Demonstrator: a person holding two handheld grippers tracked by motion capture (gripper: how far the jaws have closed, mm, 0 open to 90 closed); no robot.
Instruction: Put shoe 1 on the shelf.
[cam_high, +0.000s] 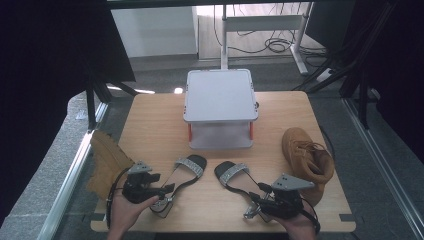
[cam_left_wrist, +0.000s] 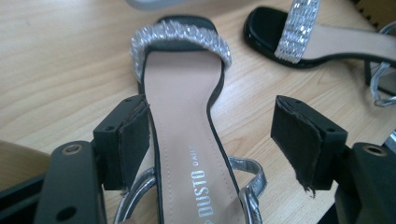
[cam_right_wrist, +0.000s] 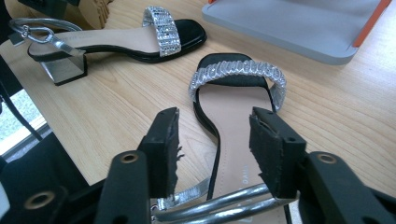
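2 sandals lie on the wooden tabletop (cam_high: 150, 125), low in the high view. The left sandal (cam_high: 182, 175) sits at the lower left of the middle, with its shiny strap pointing up the frame. The right sandal (cam_high: 235, 177) sits at the lower right of the middle.

The left gripper (cam_high: 165, 192) is at the lower left, in the person's left hand (cam_high: 127, 212). In the left gripper view its fingers (cam_left_wrist: 133, 140) stand wide, with the left sandal (cam_left_wrist: 184, 140) between them. The left finger is right by the sandal's edge, and the right finger is apart from it.

The right gripper (cam_high: 257, 202) is at the lower right. In the right gripper view its fingers (cam_right_wrist: 268, 144) are partly open, with the right sandal (cam_right_wrist: 238, 116) and its silver ankle strap (cam_right_wrist: 219, 205) between them. I cannot tell if the right finger touches the strap.

A tan boot (cam_high: 307, 160) lies at the right, and another tan boot (cam_high: 105, 160) at the left edge. A grey stand (cam_high: 220, 97) sits at the top middle.
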